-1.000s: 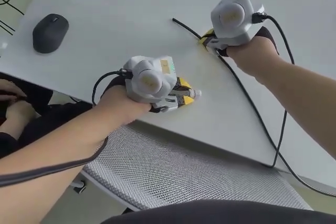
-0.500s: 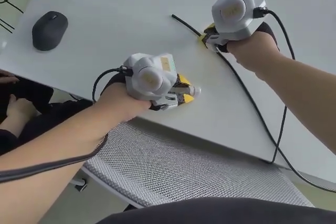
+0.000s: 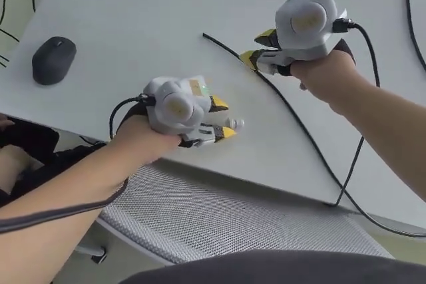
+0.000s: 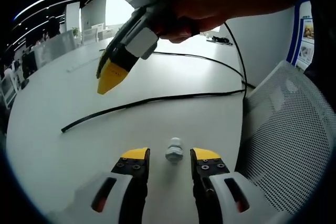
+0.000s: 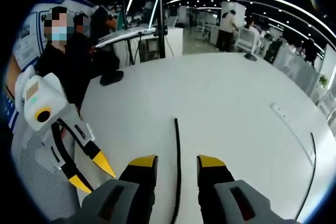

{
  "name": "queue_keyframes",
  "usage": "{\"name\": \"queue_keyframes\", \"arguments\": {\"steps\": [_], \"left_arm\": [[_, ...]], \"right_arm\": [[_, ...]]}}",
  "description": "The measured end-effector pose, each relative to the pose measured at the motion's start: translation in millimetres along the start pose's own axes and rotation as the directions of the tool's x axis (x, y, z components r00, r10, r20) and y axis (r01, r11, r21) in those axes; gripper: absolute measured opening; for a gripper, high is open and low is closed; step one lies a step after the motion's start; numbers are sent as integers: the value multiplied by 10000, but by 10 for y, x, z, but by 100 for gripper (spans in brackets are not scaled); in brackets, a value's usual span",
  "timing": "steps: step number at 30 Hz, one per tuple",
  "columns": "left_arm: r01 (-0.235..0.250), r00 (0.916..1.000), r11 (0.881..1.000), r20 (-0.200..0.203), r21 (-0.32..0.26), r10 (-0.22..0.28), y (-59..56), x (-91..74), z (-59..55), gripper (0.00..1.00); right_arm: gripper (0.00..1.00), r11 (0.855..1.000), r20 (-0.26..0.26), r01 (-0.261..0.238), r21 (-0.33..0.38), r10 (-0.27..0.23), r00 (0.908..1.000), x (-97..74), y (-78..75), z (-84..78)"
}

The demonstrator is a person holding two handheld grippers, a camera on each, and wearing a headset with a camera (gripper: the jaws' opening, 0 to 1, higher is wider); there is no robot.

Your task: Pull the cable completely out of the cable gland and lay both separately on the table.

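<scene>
Cable lengthwise between right tongs

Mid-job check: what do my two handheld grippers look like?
The left gripper and right gripper match: rounded white housings with a pale-yellow round disc, black jaws tipped yellow, a black lead leaving each rear. The left one carries a small green-orange label. Forearms bare, no sleeves.

The left gripper and right gripper each had a rounded white housing; black jaws ended in yellow tips, small screws behind them; a black lead left each rear; the left housing bore a pale green label.
</scene>
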State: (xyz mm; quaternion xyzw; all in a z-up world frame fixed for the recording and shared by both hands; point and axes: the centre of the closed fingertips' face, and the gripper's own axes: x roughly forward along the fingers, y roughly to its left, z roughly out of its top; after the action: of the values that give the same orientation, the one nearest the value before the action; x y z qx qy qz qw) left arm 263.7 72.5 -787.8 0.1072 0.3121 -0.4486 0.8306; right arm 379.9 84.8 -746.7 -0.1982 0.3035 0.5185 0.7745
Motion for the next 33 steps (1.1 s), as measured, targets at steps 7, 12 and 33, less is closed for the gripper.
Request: {"name": "queue_keyframes", "arguments": {"steps": [7,12,33], "left_arm": [[-193,9996,9990,195,-397,201,22,-246,43,38],[-357,9984,9967,421,-733,389,45,-394,108,44],[-714,9879,9728,1190,-2202,994,72,-999,184,61]], "right_arm": [[33,9973,893,182,705,-244,9957,-477,48,123],[36,9915,1451,240,1276,-426,9885,-770,125,134],[63,9586,1915,543,2795,-1111,9752,-1693,594,-472]]}}
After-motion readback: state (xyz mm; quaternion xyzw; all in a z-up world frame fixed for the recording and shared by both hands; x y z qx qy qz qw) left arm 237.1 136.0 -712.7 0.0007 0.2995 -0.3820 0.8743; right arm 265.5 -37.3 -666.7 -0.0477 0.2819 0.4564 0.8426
